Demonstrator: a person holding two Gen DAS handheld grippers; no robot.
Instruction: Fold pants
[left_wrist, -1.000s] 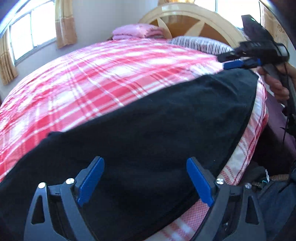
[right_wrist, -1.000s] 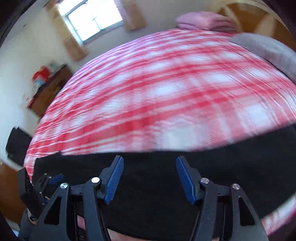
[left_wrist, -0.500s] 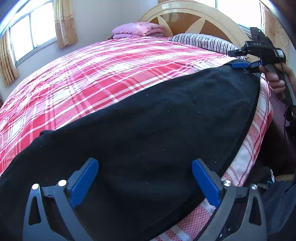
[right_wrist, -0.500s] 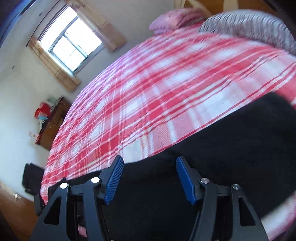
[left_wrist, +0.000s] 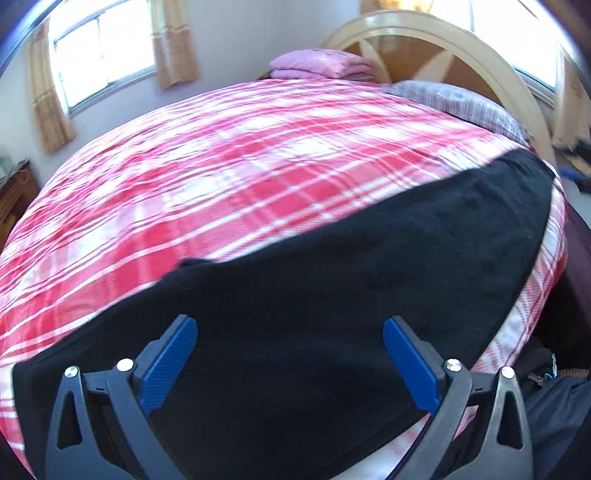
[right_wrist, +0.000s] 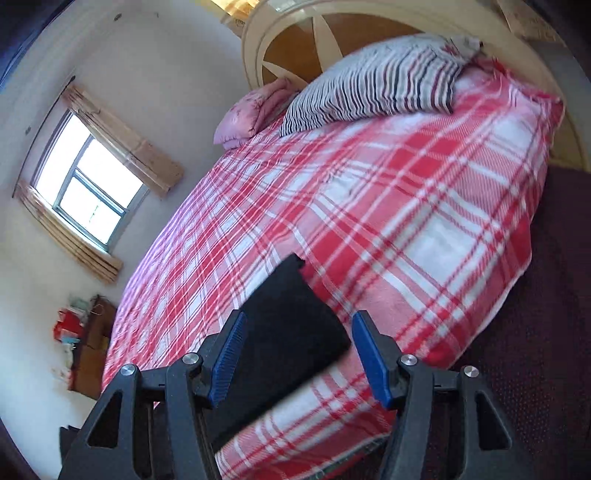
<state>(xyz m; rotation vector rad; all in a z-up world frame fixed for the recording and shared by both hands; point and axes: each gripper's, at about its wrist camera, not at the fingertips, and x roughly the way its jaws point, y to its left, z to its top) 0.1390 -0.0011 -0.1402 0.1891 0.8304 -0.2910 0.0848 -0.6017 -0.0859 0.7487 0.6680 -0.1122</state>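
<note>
Black pants (left_wrist: 332, 295) lie flat in a long band along the near edge of the red-and-white plaid bed (left_wrist: 221, 166). My left gripper (left_wrist: 290, 363) hovers over the wide part of the pants. It is open at its widest, with nothing between the blue pads (left_wrist: 168, 365). In the right wrist view, one narrow end of the pants (right_wrist: 291, 325) points toward the pillows. My right gripper (right_wrist: 299, 358) hangs over that end, jaws apart, and its pads do not press on the cloth. It is out of the left wrist view.
A striped pillow (right_wrist: 380, 81) and a folded pink blanket (right_wrist: 255, 110) lie against the round headboard (left_wrist: 443, 40). Curtained windows (right_wrist: 88, 195) and a wooden cabinet (right_wrist: 88, 339) stand across the room. Dark floor (right_wrist: 535, 332) runs beside the bed. The person's dark clothes (left_wrist: 554, 406) are at lower right.
The right gripper swept along the pants to their end near the pillows, rolled, and left the left wrist view. The left gripper's jaws spread slightly wider and it drew back a little.
</note>
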